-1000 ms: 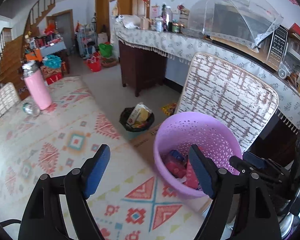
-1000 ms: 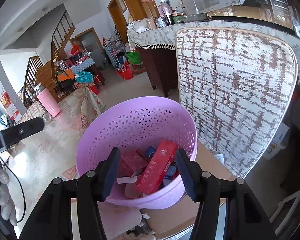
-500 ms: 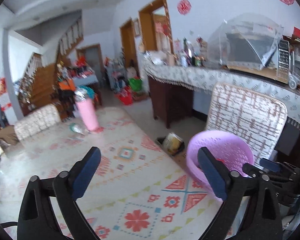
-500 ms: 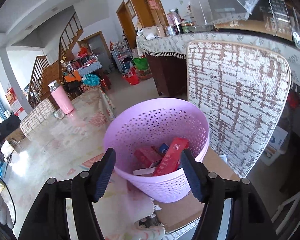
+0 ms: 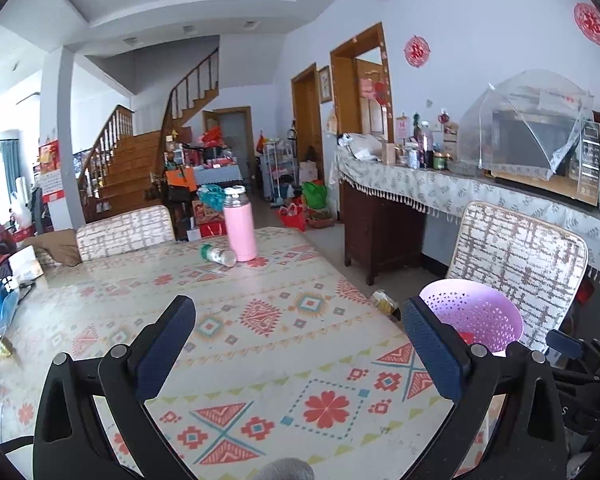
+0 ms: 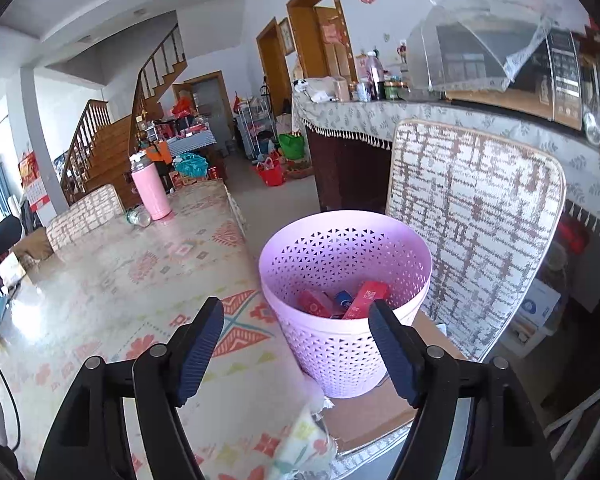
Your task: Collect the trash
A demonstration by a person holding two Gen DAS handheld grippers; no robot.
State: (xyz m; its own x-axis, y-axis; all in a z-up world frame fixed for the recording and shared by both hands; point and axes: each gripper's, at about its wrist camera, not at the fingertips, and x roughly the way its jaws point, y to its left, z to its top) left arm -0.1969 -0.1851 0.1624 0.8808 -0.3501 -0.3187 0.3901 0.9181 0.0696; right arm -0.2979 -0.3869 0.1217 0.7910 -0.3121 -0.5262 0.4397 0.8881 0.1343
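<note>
A purple perforated waste basket stands on a cardboard sheet beside the table's right edge, with red packets and other wrappers inside. It also shows in the left wrist view. My right gripper is open and empty, just in front of the basket. My left gripper is open and empty above the patterned tablecloth. A small clear bottle lies on its side at the table's far end.
A pink flask stands next to the lying bottle. A chair with a checked cushion is behind the basket. A black bin with rubbish sits on the floor. A sideboard is at the right.
Both grippers have drawn back and up from the basket. The left view has swung from the basket toward the far table and room. Both stay open and empty.
</note>
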